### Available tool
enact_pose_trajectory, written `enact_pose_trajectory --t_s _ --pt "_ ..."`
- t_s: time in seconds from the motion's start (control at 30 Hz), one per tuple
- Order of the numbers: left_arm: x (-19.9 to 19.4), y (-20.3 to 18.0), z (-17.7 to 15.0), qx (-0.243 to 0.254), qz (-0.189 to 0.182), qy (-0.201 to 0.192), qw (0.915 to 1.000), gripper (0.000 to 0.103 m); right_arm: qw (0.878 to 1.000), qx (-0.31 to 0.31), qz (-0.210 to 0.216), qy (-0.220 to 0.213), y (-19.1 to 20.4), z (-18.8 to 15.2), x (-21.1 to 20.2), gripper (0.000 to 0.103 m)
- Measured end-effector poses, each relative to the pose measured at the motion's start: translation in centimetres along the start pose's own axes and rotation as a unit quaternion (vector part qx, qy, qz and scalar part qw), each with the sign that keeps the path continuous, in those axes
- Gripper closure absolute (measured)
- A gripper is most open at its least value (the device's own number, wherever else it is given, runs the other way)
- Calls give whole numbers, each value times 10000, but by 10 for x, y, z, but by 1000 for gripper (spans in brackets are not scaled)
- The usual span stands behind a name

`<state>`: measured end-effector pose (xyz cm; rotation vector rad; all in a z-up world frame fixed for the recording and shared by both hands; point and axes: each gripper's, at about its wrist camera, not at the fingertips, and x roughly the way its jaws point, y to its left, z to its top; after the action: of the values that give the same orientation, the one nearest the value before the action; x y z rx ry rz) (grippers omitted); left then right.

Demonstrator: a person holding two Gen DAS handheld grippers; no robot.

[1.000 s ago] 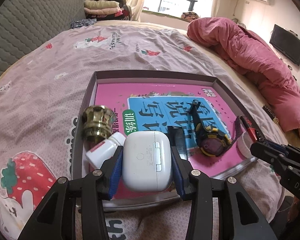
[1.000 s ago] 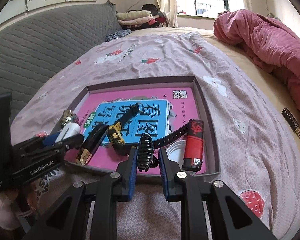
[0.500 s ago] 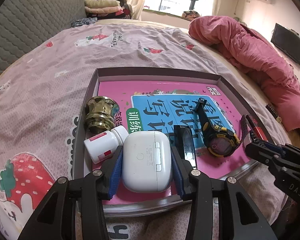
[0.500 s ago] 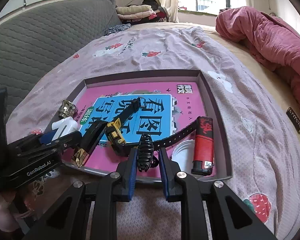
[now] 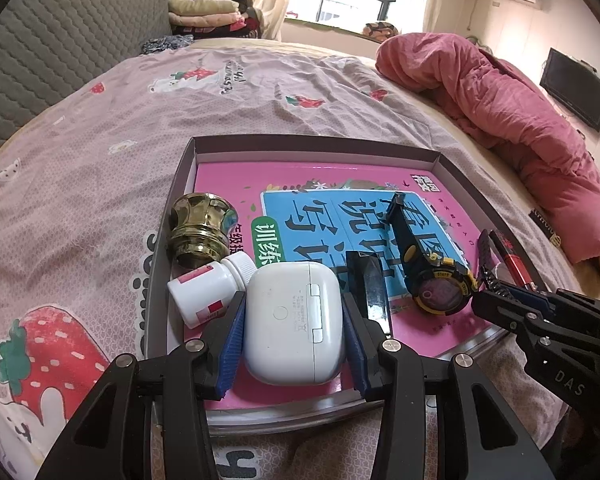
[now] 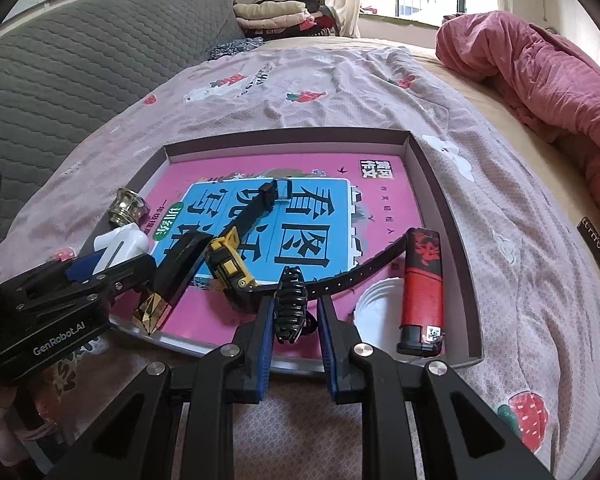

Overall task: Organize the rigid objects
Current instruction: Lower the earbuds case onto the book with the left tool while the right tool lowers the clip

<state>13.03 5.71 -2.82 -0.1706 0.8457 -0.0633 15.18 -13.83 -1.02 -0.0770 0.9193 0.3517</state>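
Observation:
My left gripper (image 5: 294, 308) is shut on a white earbud case (image 5: 292, 320), held over the near edge of a dark shallow tray (image 5: 312, 140) lined with a pink book. My right gripper (image 6: 296, 308) is shut on a black hair claw clip (image 6: 290, 304), at the tray's near rim (image 6: 292, 134) beside the strap of a black-and-yellow watch (image 6: 230, 260). In the tray lie a brass knob (image 5: 200, 232), a white pill bottle (image 5: 208, 288), a black gold-tipped piece (image 5: 370, 284), a red lighter (image 6: 424, 292) and a white lid (image 6: 376, 308).
The tray rests on a pink strawberry-print bedsheet (image 5: 80, 184). A bunched red quilt (image 5: 500, 92) lies at the right, and a grey padded headboard (image 6: 80, 60) stands at the left. A small dark tag (image 6: 596, 248) lies on the sheet right of the tray.
My right gripper has drifted slightly closer to the tray with the hair clip still in it. The left gripper and its earbud case have stayed put.

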Motion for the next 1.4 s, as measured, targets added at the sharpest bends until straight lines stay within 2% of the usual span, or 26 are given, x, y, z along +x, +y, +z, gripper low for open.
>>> enact_pose_trajectory --t_s 0.23,1.13,1.27,1.4 --pt "0 0 0 -1 1 1 10000 57 9999 37 -131 64 -3 1 2 81" --pt "-1 -8 -3 138 -14 48 9999 57 9995 46 -101 305 -4 4 1 81" --pt "-1 -8 -3 152 -8 52 9999 57 9995 41 -149 262 -5 2 -3 74" --pt "0 -8 -3 177 -20 62 9998 57 9998 110 -95 153 -8 2 -10 73"
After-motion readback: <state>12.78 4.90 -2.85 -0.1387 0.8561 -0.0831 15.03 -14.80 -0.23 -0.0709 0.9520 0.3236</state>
